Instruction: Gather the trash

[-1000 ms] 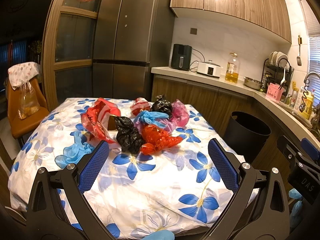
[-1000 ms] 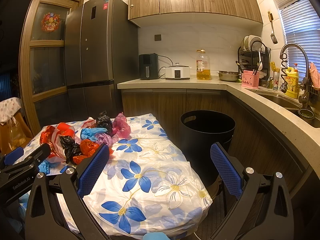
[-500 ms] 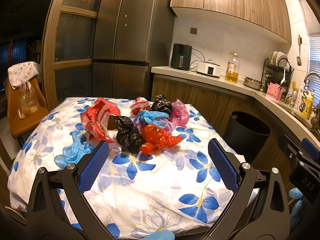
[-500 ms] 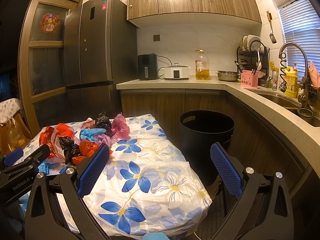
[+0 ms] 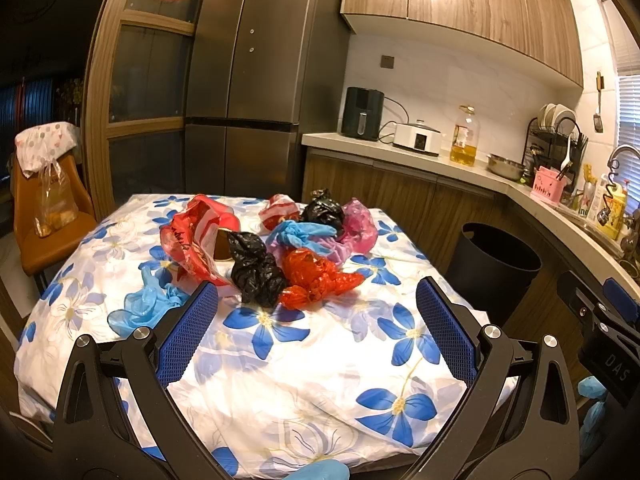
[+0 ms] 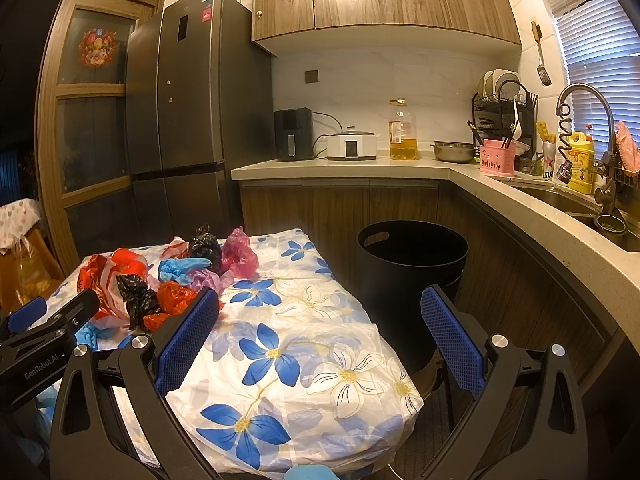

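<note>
Left wrist view puts your left gripper (image 5: 316,312) low over the near edge of the table draped in a white cloth printed with blue flowers (image 5: 320,360), its blue mesh-faced jaws spread wide with nothing between them. The trash lies in a loose heap at the middle of the cloth, ahead of the jaws and clear of them.

Nearest you are a knotted black plastic bag (image 5: 256,272) and a crumpled translucent red-orange bag (image 5: 316,276), touching each other. To their left a larger red-and-white printed bag (image 5: 192,240) gapes open, and a pale blue disposable glove (image 5: 148,308) lies flat beside it. Farther back sit a second blue glove (image 5: 304,232), a smaller black bag (image 5: 322,212), a pink film bag (image 5: 360,224) and a red-and-white striped wad (image 5: 280,210).

All of it looks light, soft and thin, so expect it to collapse and slide under the pads. Take each bag at its knot or thickest bunch, not a loose flap; I would judge the flat glove hardest to lift, needing a pinch on a raised fold without catching the cloth. Whether the knotted bags hold anything is hidden.

Your right gripper (image 6: 320,320) hangs by the table's right corner, equally wide and empty, and the round black plastic bin (image 6: 412,264) stands open on the floor just beyond that corner, by the wood-fronted cabinets.
</note>
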### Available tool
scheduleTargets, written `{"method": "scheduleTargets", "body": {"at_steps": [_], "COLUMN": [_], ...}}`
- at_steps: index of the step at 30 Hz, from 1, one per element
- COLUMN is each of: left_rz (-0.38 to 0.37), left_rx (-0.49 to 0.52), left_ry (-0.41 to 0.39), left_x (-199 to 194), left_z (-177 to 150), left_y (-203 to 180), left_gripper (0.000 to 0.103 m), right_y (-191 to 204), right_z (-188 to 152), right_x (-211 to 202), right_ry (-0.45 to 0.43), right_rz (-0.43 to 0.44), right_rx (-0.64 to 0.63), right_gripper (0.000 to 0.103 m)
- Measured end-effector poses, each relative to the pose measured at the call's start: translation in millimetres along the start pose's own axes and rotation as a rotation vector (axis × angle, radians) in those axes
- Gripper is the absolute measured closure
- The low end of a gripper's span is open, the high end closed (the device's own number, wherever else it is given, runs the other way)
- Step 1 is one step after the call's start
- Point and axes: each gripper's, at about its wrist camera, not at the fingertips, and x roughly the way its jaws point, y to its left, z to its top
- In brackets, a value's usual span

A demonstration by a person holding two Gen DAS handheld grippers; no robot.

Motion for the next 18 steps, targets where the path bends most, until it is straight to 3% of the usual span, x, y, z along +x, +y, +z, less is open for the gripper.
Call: {"method": "scheduleTargets", "body": {"at_steps": [18], "left_rz": [-0.002], "left_rx": [-0.002], "left_ry": [0.0], "left_x": [0.6], "left_z": [-0.4], "left_y": [-0.7], "left_gripper": [0.005], "right_y": [-2.7], "right_z": [1.4], "right_x": [-0.1], "right_ry": [-0.004], "right_rz": [-0.002], "right_rx": [0.007], "right_gripper": [0.005]}}
